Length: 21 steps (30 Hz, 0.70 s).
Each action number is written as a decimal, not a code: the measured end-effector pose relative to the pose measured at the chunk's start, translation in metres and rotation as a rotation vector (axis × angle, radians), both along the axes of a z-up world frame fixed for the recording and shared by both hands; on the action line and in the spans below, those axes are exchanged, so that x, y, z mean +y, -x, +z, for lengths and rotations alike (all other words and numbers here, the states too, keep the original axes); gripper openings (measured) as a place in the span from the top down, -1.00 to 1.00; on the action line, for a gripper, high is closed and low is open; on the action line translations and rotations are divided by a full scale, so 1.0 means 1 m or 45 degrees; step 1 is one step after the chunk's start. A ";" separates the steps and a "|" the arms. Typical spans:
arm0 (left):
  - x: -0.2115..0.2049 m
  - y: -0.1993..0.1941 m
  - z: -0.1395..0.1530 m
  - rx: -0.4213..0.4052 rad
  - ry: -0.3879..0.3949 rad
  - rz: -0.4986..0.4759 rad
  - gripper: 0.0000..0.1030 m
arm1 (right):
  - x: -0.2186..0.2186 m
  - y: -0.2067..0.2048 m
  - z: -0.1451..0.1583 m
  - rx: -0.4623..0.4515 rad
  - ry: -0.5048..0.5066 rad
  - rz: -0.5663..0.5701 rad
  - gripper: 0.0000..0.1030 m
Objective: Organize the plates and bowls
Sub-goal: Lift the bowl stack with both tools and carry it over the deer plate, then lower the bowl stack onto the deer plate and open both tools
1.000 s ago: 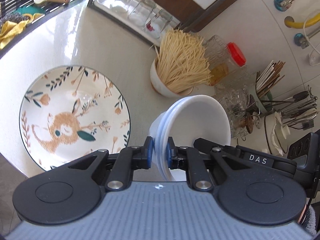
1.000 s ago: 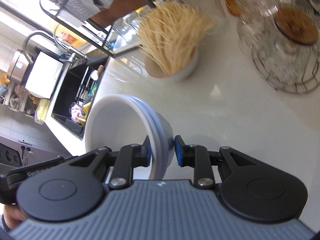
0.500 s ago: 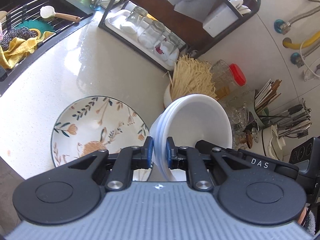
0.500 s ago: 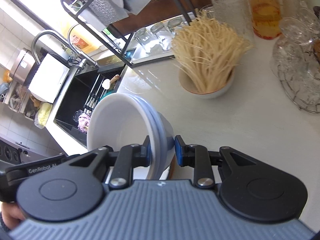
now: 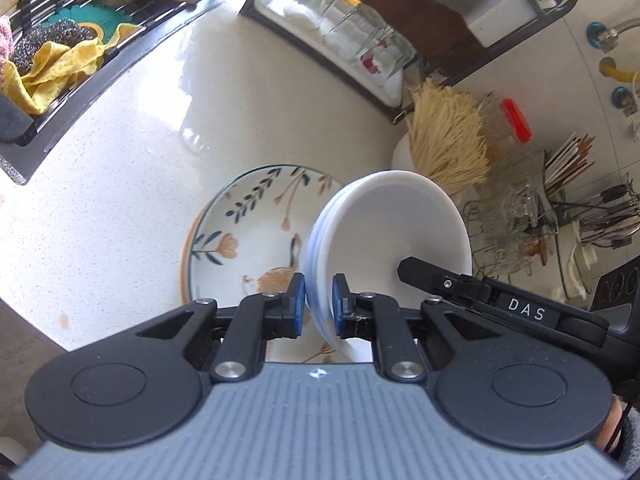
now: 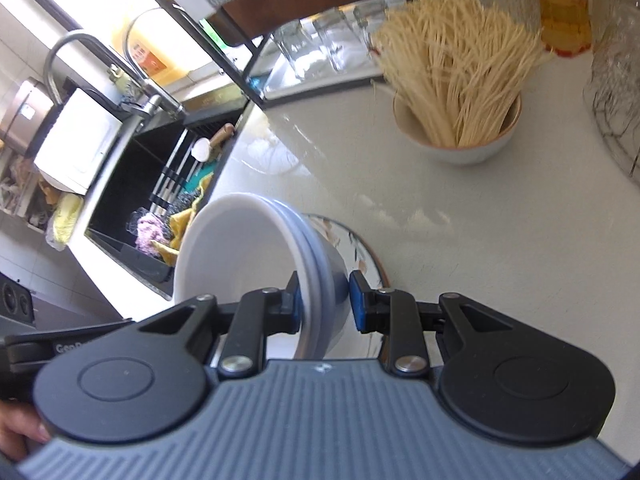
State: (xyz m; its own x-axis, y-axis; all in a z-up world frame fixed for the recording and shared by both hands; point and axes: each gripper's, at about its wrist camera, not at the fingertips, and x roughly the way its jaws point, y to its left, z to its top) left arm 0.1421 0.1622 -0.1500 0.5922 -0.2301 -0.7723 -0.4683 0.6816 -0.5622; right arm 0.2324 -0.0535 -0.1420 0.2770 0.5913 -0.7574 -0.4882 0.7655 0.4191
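Both the left gripper (image 5: pixel 319 300) and right gripper (image 6: pixel 323 300) clamp opposite rims of a white bowl stack (image 5: pixel 384 236), carried above the floral plate (image 5: pixel 248 232) on the tabletop (image 5: pixel 140 152), probably next to be lowered level onto it.

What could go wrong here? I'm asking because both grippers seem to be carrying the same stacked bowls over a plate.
1. The white bowls are pinched only at opposite rims by the left gripper and right gripper; if the hands drift apart, the stack may slip.
2. The bowls sit nested and tilted, so one could slide loose.
3. A drop would likely land on the flowered plate and chip it.
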 end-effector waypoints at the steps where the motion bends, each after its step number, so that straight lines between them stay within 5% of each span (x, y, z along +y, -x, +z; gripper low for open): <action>1: 0.002 0.001 -0.004 0.009 0.002 -0.003 0.69 | 0.003 0.001 -0.004 0.008 0.011 -0.006 0.48; 21: 0.007 0.002 -0.019 0.015 -0.022 0.025 0.65 | 0.018 0.006 -0.029 0.038 0.075 -0.057 0.45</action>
State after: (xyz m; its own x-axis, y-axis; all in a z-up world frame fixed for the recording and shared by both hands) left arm 0.1402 0.1694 -0.1693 0.5874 -0.2051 -0.7829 -0.4884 0.6815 -0.5450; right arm 0.2262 -0.0353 -0.1707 0.2789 0.5332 -0.7987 -0.4405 0.8101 0.3869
